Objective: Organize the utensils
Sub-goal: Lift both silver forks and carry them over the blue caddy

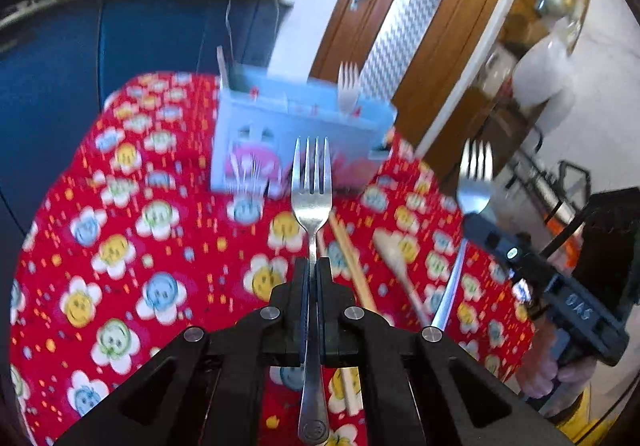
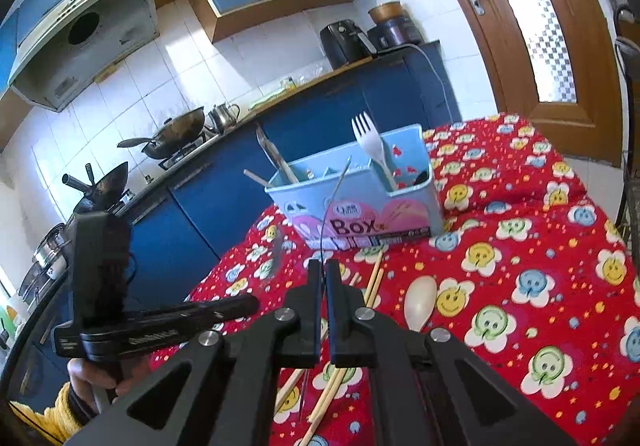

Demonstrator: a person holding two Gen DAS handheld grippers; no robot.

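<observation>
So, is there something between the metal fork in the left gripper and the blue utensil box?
Nothing visible does. The metal fork in the left gripper points at the blue utensil box; only bare tablecloth lies between.

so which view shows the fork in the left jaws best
The left wrist view: the metal fork faces the camera full on, tines up and handle clamped in the shut left gripper. In the right wrist view the fork is only a blurred, edge-on sliver at the left gripper's tip.
</observation>
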